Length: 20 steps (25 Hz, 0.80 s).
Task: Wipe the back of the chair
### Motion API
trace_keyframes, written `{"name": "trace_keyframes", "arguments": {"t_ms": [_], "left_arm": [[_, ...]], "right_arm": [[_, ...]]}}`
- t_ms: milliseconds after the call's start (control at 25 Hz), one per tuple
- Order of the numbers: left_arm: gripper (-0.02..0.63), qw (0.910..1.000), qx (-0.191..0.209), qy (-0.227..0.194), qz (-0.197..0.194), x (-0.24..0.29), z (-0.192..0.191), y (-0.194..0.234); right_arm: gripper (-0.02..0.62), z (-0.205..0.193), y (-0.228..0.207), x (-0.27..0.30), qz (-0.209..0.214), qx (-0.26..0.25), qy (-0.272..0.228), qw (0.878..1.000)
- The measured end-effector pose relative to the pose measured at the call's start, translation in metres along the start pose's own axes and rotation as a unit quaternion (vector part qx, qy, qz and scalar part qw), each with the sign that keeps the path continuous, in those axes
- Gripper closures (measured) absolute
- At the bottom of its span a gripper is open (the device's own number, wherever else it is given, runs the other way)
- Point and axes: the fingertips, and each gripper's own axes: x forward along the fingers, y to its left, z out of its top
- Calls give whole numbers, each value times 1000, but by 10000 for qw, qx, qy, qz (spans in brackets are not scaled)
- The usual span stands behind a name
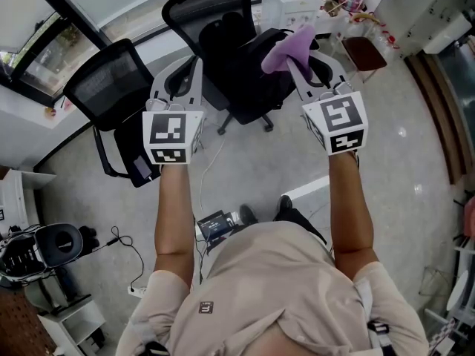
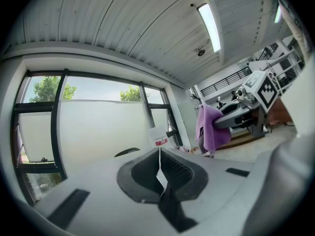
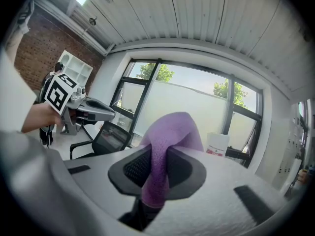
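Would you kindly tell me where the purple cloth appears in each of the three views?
Head view: purple cloth, upper centre-right, in the right gripper.
Left gripper view: right of centre, hanging from that gripper.
Right gripper view: centre, clamped between the jaws.
Shared landmark: the black-framed window.

**My rig, as seen from here**

I wear a beige short-sleeved shirt with a small dark square logo, and dark shoes. My left tool and right tool are pale grey. Each carries a white marker cube printed with black squares, and has black ribbed pads.
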Motion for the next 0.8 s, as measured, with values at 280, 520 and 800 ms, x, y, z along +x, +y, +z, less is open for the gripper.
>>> {"name": "trace_keyframes", "arguments": {"t_ms": [280, 520, 800], "left_arm": [[595, 10000, 30, -65, 18, 5, 2, 8], [595, 9998, 167, -27, 118, 33, -2, 8], [595, 9987, 244, 215, 387, 96, -9, 15]], "right_arm": [[546, 5, -5, 8, 28, 60, -76, 9999], [546, -11, -35, 28, 50, 152, -115, 9998], [546, -32, -95, 83, 236, 276, -246, 9990]]}}
